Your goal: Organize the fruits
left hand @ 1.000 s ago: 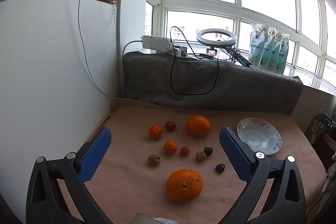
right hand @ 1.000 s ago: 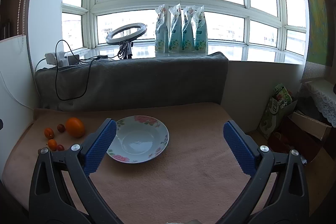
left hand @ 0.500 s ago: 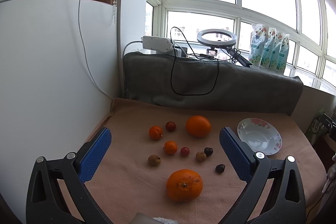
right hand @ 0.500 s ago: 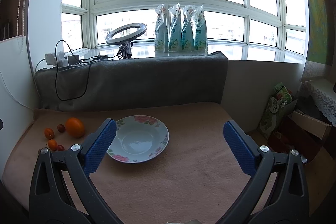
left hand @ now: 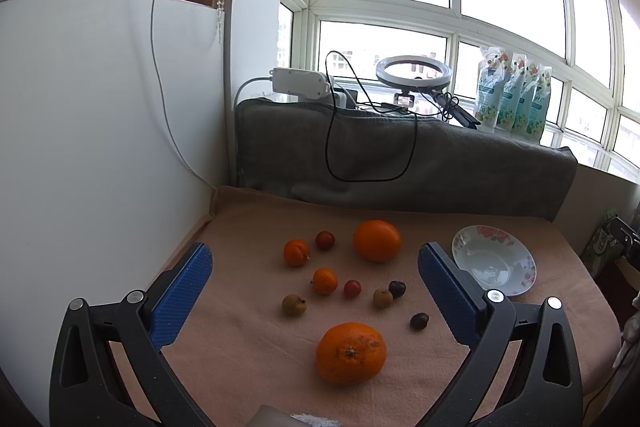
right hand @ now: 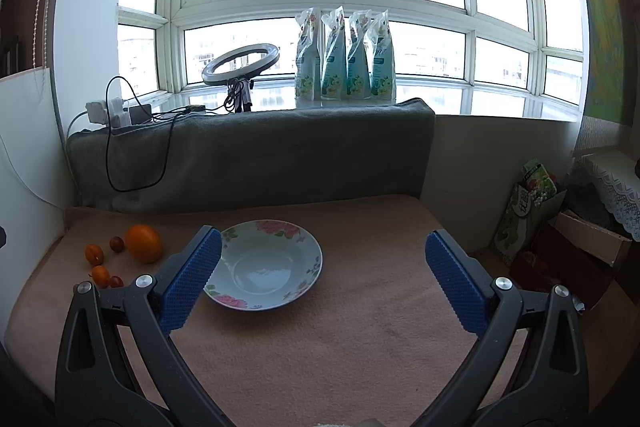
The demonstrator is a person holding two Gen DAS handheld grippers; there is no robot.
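Several fruits lie loose on the peach cloth in the left wrist view: a big orange (left hand: 351, 353) nearest me, another big orange (left hand: 377, 241) farther back, and small orange, red, brown and dark fruits between them. My left gripper (left hand: 314, 283) hovers open above them, holding nothing. An empty white floral plate (left hand: 493, 265) sits to the right of the fruit. In the right wrist view that plate (right hand: 264, 263) lies just ahead of my open, empty right gripper (right hand: 322, 273), with the far orange (right hand: 143, 243) and small fruits at the left.
A grey blanket (left hand: 400, 163) drapes the ledge behind the table, with a cable hanging down it, a ring light (left hand: 413, 71) and a power strip (left hand: 300, 83) on top. A white panel (left hand: 92, 131) walls the left side. Bags and boxes (right hand: 560, 223) stand off the table's right edge.
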